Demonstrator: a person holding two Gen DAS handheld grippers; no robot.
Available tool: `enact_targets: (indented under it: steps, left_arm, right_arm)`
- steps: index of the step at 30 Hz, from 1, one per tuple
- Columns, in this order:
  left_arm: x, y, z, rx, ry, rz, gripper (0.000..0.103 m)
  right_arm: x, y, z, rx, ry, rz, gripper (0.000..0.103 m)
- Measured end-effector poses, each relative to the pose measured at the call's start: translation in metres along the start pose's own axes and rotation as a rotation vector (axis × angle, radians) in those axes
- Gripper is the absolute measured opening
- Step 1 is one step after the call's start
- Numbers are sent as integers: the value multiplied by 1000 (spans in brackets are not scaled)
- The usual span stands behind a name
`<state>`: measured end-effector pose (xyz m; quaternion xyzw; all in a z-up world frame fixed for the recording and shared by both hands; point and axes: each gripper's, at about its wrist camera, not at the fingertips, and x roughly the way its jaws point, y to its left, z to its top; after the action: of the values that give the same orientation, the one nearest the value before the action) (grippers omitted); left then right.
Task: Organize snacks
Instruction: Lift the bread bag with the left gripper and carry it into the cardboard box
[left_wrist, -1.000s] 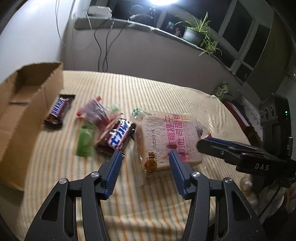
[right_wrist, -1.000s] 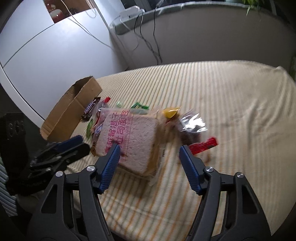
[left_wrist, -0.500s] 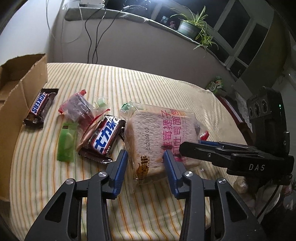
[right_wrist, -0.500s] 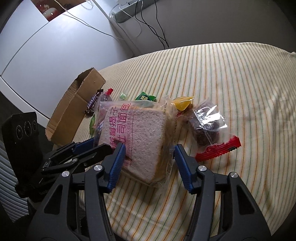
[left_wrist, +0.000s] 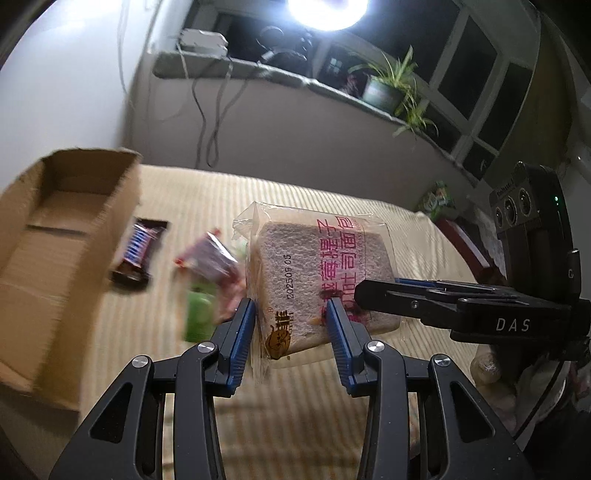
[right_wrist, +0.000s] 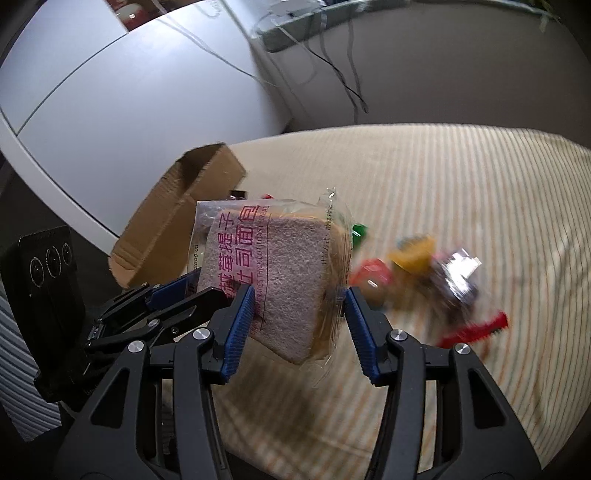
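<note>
Bread slices in a clear printed plastic bag (left_wrist: 321, 280) hang off the striped bed (left_wrist: 332, 199), your left tool (left_wrist: 291, 325) clamped and right tool (right_wrist: 299, 314) closing on opposite ends to share the floppy load toward the open brown cardboard box (left_wrist: 59, 236) at ten o'clock.

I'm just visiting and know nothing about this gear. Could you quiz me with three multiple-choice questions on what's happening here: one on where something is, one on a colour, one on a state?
1. Where is the cardboard box, seen from the left camera?
A. left of the snacks
B. on the windowsill
C. under the bread

2. What colour is the print on the bag of bread?
A. blue
B. pink
C. black only

3. The bag of bread is:
A. flat on the striped cloth
B. inside the box
C. held up by both grippers

Answers: 1 A, it stands at the left edge. 2 B, pink lettering. 3 C, left hand-held gripper and right hand-held gripper both clamp it above the cloth.
</note>
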<state>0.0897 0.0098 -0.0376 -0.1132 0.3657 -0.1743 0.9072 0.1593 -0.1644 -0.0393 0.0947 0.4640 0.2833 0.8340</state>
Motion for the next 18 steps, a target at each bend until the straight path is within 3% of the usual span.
enact_targets:
  steps: [18]
  left_arm:
    - [-88, 104, 8, -136, -166, 198, 38]
  right_arm:
    - [61, 140, 59, -225, 22, 137, 53]
